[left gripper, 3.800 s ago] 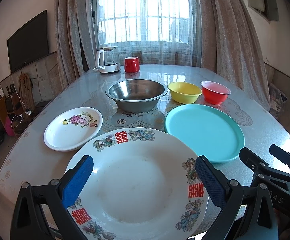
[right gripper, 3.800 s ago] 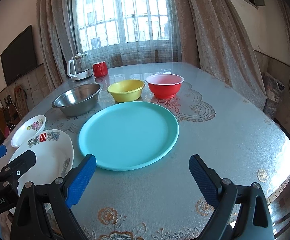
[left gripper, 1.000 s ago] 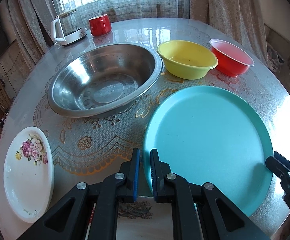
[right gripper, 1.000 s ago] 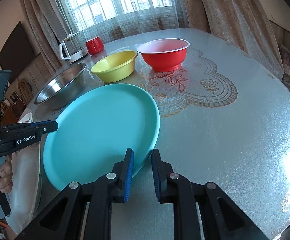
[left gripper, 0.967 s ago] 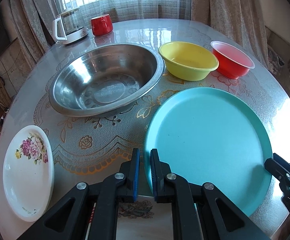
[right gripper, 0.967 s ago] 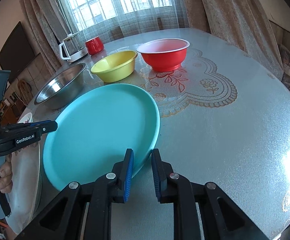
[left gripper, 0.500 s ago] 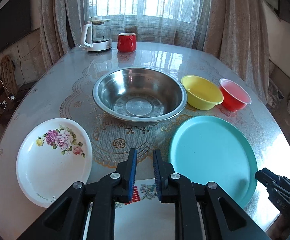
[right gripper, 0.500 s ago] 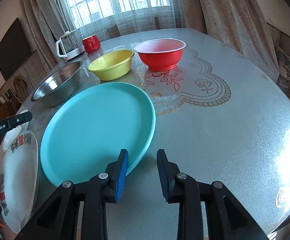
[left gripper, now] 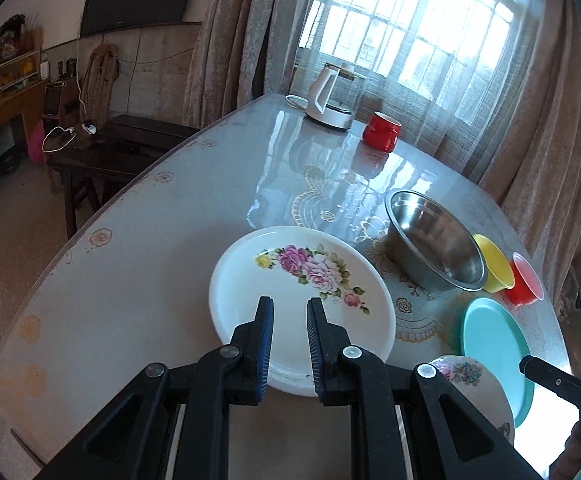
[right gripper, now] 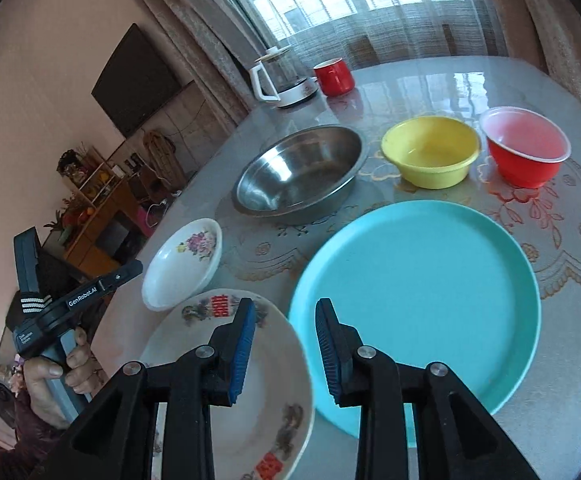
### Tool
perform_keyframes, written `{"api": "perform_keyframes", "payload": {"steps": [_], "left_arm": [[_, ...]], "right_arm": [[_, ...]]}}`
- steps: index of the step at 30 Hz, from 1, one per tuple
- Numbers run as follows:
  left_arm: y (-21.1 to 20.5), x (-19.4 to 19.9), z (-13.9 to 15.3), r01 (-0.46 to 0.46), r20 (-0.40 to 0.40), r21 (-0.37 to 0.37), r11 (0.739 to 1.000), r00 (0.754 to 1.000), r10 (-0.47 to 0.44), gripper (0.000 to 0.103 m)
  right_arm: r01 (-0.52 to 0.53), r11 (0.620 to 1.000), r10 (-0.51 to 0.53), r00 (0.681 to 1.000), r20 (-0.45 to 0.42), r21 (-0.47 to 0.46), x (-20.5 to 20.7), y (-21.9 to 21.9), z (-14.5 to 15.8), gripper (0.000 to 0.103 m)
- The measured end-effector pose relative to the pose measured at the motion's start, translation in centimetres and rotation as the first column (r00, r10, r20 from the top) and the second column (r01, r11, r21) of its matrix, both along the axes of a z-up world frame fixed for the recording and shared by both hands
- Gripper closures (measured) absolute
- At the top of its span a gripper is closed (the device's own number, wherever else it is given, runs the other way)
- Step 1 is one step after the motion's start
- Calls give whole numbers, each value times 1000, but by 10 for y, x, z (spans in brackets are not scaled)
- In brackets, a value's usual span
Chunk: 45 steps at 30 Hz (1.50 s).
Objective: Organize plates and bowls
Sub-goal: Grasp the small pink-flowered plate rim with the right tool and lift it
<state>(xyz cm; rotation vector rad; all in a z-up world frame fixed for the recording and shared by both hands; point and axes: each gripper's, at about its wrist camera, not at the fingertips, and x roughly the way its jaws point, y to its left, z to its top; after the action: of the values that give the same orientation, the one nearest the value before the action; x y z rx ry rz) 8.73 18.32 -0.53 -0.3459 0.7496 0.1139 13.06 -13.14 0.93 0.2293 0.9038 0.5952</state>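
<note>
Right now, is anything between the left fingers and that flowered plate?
Nothing visible. The left gripper hovers over the flowered plate's near rim, nothing between its fingers, and the plate is bare.

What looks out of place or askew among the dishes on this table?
The big patterned plate seems to overlap the near-left rim of the teal plate, so it may sit slightly tilted instead of flat. Nothing looks spilled, cracked or broken.

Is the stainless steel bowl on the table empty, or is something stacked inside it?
Empty. The stainless steel bowl shows only its bare shiny inside in both wrist views, with nothing stacked in it.
</note>
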Motion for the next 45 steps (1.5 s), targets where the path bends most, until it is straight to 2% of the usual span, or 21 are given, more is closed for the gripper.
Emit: {"api": "perform_keyframes", "payload": {"steps": [3,5,9,13,16,23,26,29,32,35,45], "left_arm": [[22,-2,-8,-40,-8,-12,999,999,40,85],[33,-3,-16,-47,-20,-45,998,999,46,85],[47,-2,-27,-46,-32,-102,994,999,43,85],[55,3,-35,-39,-37,-166,985,999,33,85],[55,11,-41,-28,-58,-180,983,998,18,85],[50,31,-52,-16,-95,-181,983,995,-1,85],[44,32,-52,-15,-92,-148,989,996,1,89],[42,31,-50,-15,-99,-135,991,995,1,89],[38,28,-46,4,-91,-142,990,996,-17,88],[30,24,-35,22,-68,-118,993,997,-30,88],[-29,15,9,155,-5,-84,984,988,-156,88]], "right_arm": [[-57,998,58,996,-67,18,17,40,-6,72],[-70,997,71,993,-94,10,30,63,-11,72],[-64,998,65,985,-162,13,55,96,-22,72],[-49,998,42,978,-203,-30,77,117,-37,72],[-24,996,5,973,-229,-83,88,124,-52,73],[-41,995,18,970,-243,-89,98,137,-65,81],[-61,993,36,971,-236,-99,98,143,-65,87],[-64,992,41,978,-206,-109,96,145,-61,89],[-57,996,41,979,-202,-74,94,141,-55,89],[-53,997,42,984,-174,-60,88,134,-47,89],[26,999,-23,995,-100,31,59,69,-14,89]]}}
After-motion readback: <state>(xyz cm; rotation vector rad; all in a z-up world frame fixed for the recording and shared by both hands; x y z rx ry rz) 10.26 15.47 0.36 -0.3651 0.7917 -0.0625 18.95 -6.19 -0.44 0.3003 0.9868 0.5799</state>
